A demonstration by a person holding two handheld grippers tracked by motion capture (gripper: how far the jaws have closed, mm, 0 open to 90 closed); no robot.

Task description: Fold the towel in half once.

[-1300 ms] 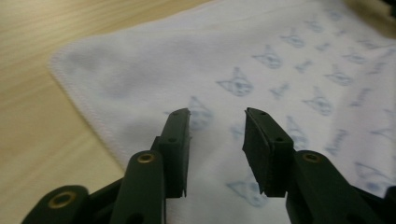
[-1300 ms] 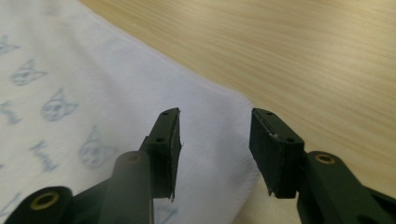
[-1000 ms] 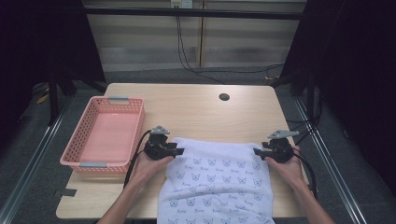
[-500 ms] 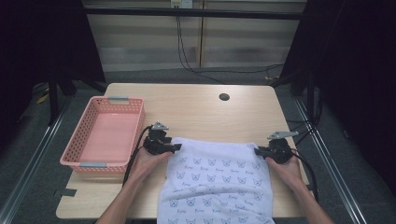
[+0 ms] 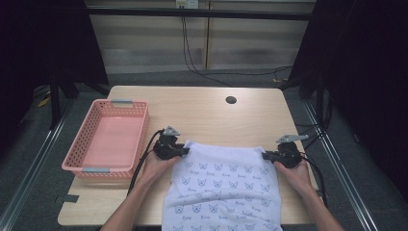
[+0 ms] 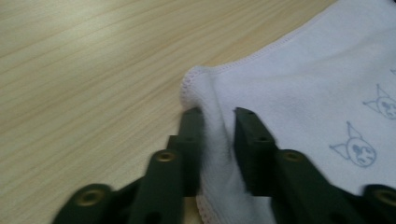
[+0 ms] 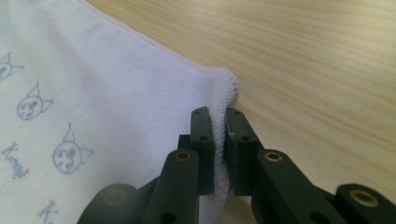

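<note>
The white towel [image 5: 226, 187] is lying on the counter [image 5: 202, 115], draping over its near edge. Both jaws have just been closing: the left hand-held gripper [image 6: 218, 122] and right hand-held gripper [image 7: 219, 119] are pinching its far corners; the left's looser bite is risking a slip when lifting

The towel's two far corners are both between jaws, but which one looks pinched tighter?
The far right corner, in the right hand-held gripper: its jaws squeeze the hem nearly flat. At the left hand-held gripper, the towel bunches in a wider gap, its jaws having just been closing.
</note>
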